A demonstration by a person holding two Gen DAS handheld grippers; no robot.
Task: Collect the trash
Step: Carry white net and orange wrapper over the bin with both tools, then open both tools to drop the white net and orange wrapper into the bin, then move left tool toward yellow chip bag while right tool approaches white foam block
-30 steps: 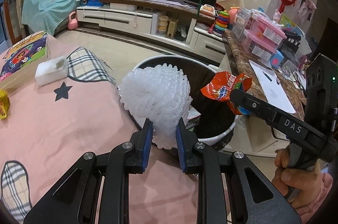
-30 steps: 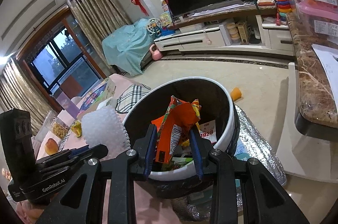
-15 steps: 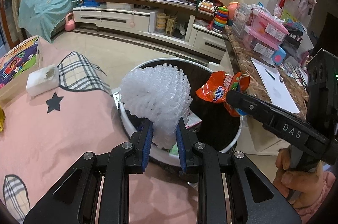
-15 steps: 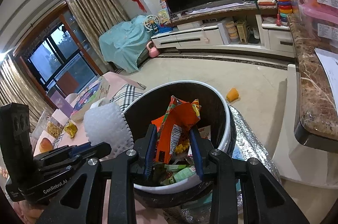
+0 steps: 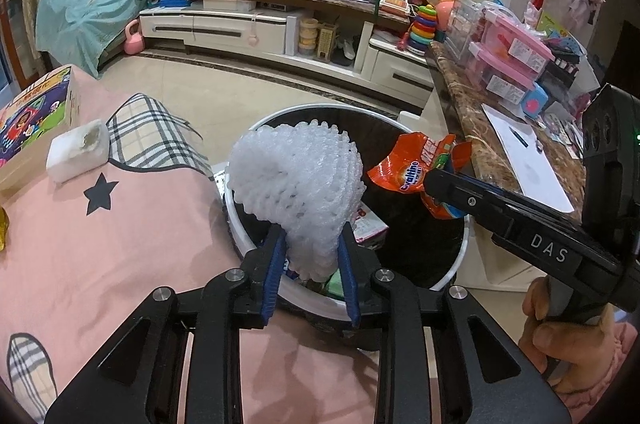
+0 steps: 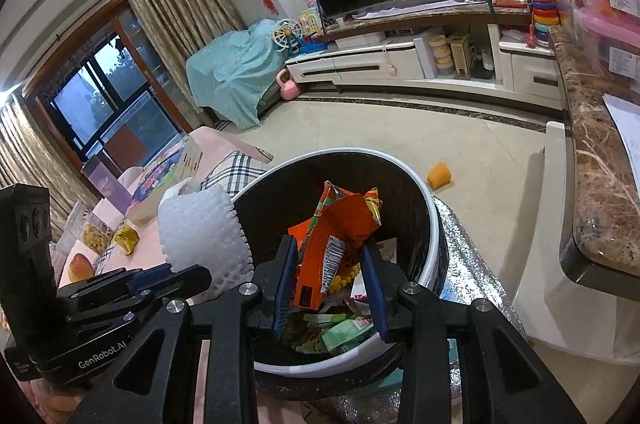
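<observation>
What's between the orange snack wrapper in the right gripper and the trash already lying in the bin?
Nothing but air: in the right wrist view the orange snack wrapper hangs over the bin, with the trash lying below it.

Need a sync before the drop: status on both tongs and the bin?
Left tongs opening, foam net between pads. Right tongs opening around orange wrapper. Both over trash bin; nothing blocking.

Black left gripper [image 5: 310, 266], blue pads, silver screws; right gripper [image 6: 330, 278] alike.

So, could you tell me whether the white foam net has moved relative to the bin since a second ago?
Yes. The white foam net now sits farther over the bin opening.
</observation>
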